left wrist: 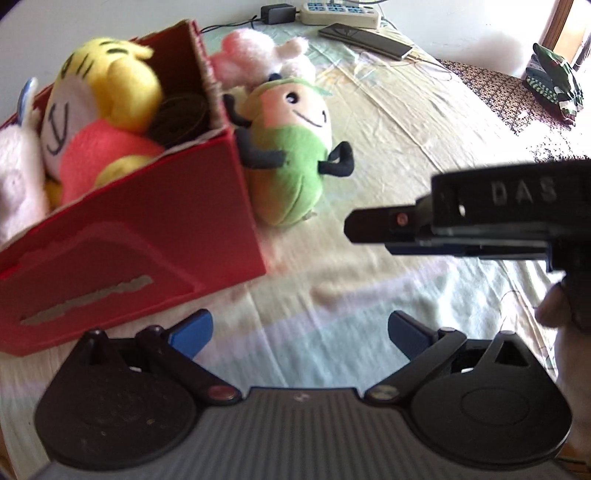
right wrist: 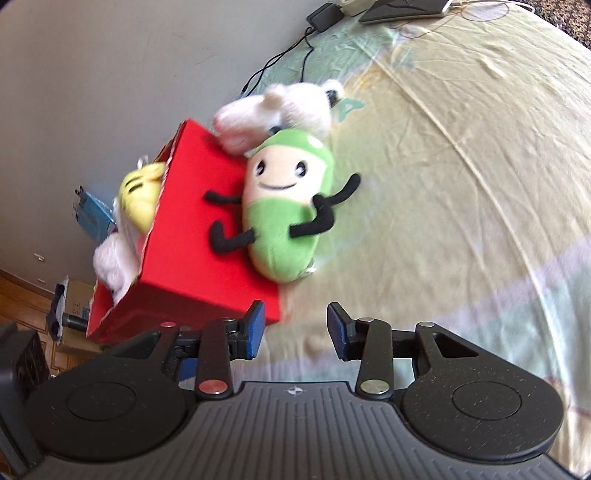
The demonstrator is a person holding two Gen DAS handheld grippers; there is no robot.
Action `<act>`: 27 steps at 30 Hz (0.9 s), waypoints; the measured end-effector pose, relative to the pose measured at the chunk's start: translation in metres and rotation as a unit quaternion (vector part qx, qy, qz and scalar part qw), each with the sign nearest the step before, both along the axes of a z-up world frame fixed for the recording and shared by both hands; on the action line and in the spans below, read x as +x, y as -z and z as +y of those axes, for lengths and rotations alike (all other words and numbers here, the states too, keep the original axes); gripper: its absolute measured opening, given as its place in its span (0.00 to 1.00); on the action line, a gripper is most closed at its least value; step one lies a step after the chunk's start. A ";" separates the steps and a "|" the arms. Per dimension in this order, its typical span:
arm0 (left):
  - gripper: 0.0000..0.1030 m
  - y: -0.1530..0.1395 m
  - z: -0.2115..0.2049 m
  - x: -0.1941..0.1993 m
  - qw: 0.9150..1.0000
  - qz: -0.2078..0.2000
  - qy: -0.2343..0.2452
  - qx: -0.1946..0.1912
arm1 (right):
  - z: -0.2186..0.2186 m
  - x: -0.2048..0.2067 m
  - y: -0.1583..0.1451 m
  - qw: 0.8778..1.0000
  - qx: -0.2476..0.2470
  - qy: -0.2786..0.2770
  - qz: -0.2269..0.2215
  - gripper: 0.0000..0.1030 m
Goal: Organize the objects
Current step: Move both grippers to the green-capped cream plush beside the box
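Note:
A red cardboard box (left wrist: 155,236) stands on the bed at left, holding a yellow plush (left wrist: 107,85), a pink-red plush (left wrist: 103,158) and a white plush (left wrist: 18,177). A green bean plush (left wrist: 291,155) with black limbs leans against the box's right side; it also shows in the right wrist view (right wrist: 284,206) against the box (right wrist: 199,251). A pink-white plush (left wrist: 258,55) lies behind it. My left gripper (left wrist: 299,332) is open and empty, near the box's front corner. My right gripper (right wrist: 295,328) is open and empty, short of the green plush; its body shows in the left wrist view (left wrist: 480,218).
The bed sheet (left wrist: 406,129) is pale yellow and green. At the far edge lie a power strip (left wrist: 340,13), a black adapter (left wrist: 275,13), a dark flat device (left wrist: 365,40) and cables. Folded cloth (left wrist: 554,85) sits at far right. A wall (right wrist: 110,74) is behind the box.

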State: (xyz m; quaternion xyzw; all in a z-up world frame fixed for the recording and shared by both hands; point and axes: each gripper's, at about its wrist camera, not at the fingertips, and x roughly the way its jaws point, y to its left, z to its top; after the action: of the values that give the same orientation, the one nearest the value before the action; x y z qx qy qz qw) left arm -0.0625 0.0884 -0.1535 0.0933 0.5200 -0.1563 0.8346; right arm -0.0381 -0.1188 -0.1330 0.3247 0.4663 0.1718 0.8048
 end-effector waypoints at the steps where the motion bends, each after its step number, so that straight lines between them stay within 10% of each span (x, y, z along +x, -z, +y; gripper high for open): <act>1: 0.97 0.001 -0.004 0.000 1.000 -0.003 -0.001 0.001 | -0.004 0.004 0.002 1.000 0.003 0.001 0.001 0.40; 14: 0.96 0.017 -0.032 0.008 0.999 -0.013 -0.038 0.004 | -0.032 0.071 0.047 0.994 0.101 0.005 0.027 0.43; 18: 0.96 0.017 -0.030 0.012 0.998 -0.011 -0.057 0.004 | -0.029 0.079 0.048 0.991 0.133 -0.019 0.011 0.18; 27: 0.96 0.003 -0.043 0.005 0.999 -0.026 -0.034 -0.010 | -0.057 0.066 0.020 0.990 0.130 -0.059 -0.020 0.10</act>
State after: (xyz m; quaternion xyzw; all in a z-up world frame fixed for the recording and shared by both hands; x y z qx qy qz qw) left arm -0.0579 0.0458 -0.1568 0.0710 0.4991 -0.1308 0.8537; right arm 0.0279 -0.1762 -0.1531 0.3952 0.4424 0.2842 0.7532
